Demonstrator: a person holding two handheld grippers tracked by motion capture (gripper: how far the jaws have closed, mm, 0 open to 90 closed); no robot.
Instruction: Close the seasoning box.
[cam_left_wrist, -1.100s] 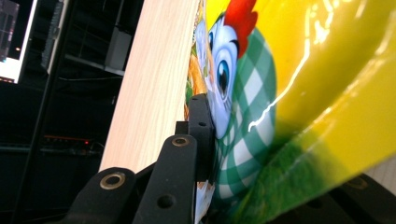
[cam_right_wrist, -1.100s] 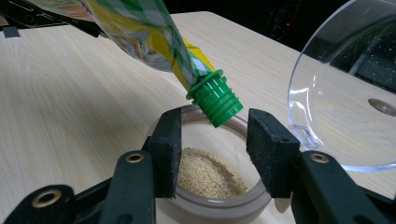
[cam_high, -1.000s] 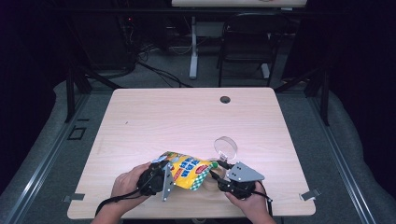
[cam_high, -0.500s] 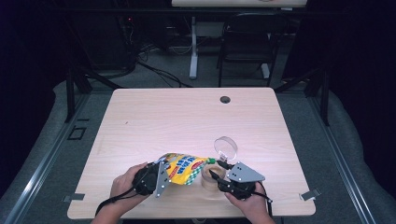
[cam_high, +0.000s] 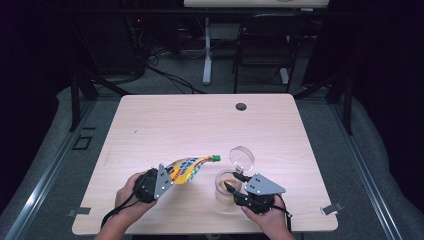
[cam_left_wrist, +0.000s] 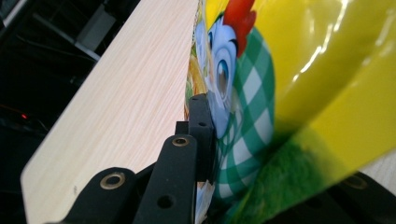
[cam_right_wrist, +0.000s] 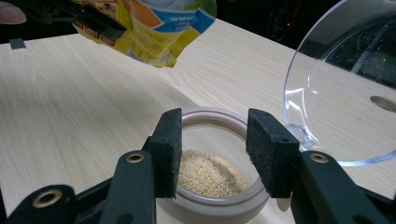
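The left tongs (cam_high: 167, 176) are clenched on the bottom end of a yellow pouch (cam_high: 190, 167) with a green cap, holding it off the counter (cam_high: 180, 120) at the near left. The pouch points toward the right, its capped tip a little higher than the gripped end and just short of the jar. In the left gripper view the dark tongs (cam_left_wrist: 205, 140) pinch the printed foil of the pouch (cam_left_wrist: 299, 84) flat, right where a cartoon chicken with a green checked pattern is drawn; the pale wood of the counter (cam_left_wrist: 126, 98) runs off behind it.

The right tongs (cam_high: 233, 182) sit at the jar (cam_high: 223, 186), which stands on the counter near the front edge, right of the pouch. In the right gripper view the tongs (cam_right_wrist: 214, 149) straddle the near rim of the jar (cam_right_wrist: 219, 205), one pad outside the left wall and one at the right, grasping it. The jar (cam_right_wrist: 219, 205) is open, and small pale grains (cam_right_wrist: 210, 175) cover its bottom. Its clear round lid (cam_right_wrist: 341, 93) stands tilted up at the far right side of the jar; from above the lid (cam_high: 241, 156) shows as a ring just behind the jar. The pouch (cam_right_wrist: 154, 28) hangs above and to the left of the jar's mouth, apart from it.
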